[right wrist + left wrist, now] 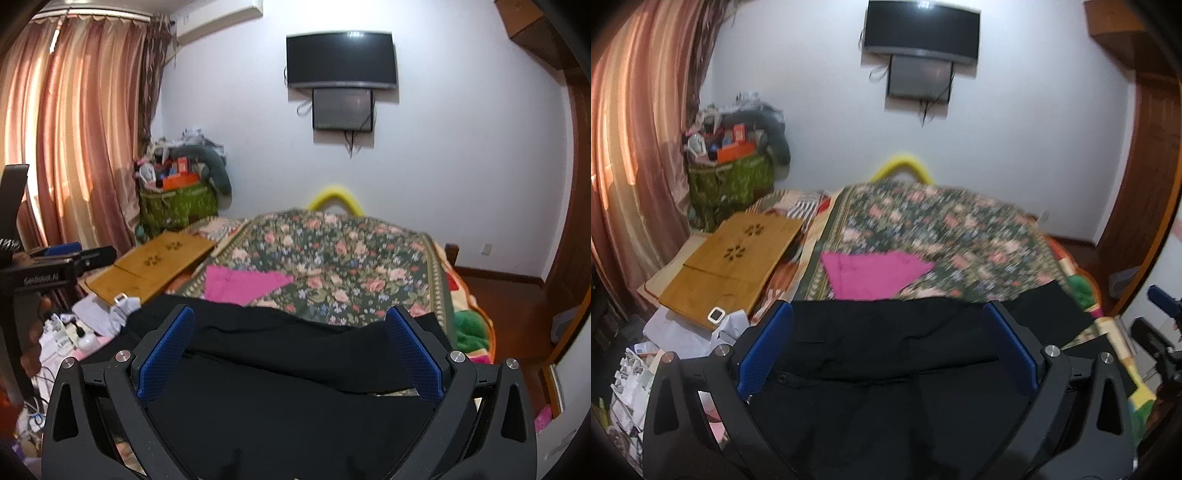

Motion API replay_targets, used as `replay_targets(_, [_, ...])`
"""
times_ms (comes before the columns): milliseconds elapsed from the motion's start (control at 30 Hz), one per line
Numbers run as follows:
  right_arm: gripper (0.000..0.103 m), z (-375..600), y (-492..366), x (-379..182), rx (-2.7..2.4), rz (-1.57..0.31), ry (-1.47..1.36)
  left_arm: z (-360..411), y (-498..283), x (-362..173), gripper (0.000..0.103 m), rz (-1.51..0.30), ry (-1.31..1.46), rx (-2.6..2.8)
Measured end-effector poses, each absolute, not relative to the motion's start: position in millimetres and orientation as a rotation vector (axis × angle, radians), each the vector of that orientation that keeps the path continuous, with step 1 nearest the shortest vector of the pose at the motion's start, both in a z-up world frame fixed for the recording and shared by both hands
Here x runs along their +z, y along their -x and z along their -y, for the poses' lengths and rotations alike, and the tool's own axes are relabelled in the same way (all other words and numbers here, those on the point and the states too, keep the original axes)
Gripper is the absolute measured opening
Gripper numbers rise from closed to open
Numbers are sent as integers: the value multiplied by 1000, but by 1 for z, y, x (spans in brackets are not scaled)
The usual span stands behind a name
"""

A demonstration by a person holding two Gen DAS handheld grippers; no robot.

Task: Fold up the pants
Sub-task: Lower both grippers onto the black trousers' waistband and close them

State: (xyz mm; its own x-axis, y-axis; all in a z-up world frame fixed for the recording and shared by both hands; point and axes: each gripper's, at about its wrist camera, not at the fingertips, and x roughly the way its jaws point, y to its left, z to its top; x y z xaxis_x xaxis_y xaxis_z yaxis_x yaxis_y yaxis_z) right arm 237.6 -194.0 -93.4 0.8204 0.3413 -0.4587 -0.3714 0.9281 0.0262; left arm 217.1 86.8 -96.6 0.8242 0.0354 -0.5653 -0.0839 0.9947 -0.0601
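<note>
Black pants (886,343) lie across the near end of a bed with a floral cover (942,229); they also show in the right wrist view (288,354). My left gripper (886,314) is open, its blue pads wide apart above the pants, holding nothing. My right gripper (291,321) is open too, its blue pads spread over the pants, empty. The left gripper also shows at the left edge of the right wrist view (62,258). The near part of the pants is hidden under the gripper bodies.
A folded pink cloth (871,273) lies on the cover beyond the pants. A wooden lap tray (731,262) and clutter sit on the left. A green basket (731,181) stands by the curtain. A TV (921,31) hangs on the wall.
</note>
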Motion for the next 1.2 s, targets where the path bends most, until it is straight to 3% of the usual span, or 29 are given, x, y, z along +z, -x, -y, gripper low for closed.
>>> replay_targets(267, [102, 196, -312, -139, 399, -666, 98, -139, -309, -155, 103, -811, 61, 115])
replay_targets(400, [102, 194, -347, -152, 476, -735, 88, -161, -340, -183, 93, -924, 106, 84])
replay_targets(867, [100, 160, -448, -207, 533, -908, 226, -217, -430, -266, 79, -1154, 157, 100])
replay_targets(933, [97, 157, -463, -219, 546, -949, 244, -228, -438, -284, 79, -1190, 216, 104])
replay_targets(1067, [80, 151, -489, -246, 566, -1052, 279, -242, -449, -315, 66, -1279, 304, 108])
replay_targets(1200, [82, 149, -503, -266, 598, -1140, 228, -245, -454, -328, 59, -1298, 356, 118])
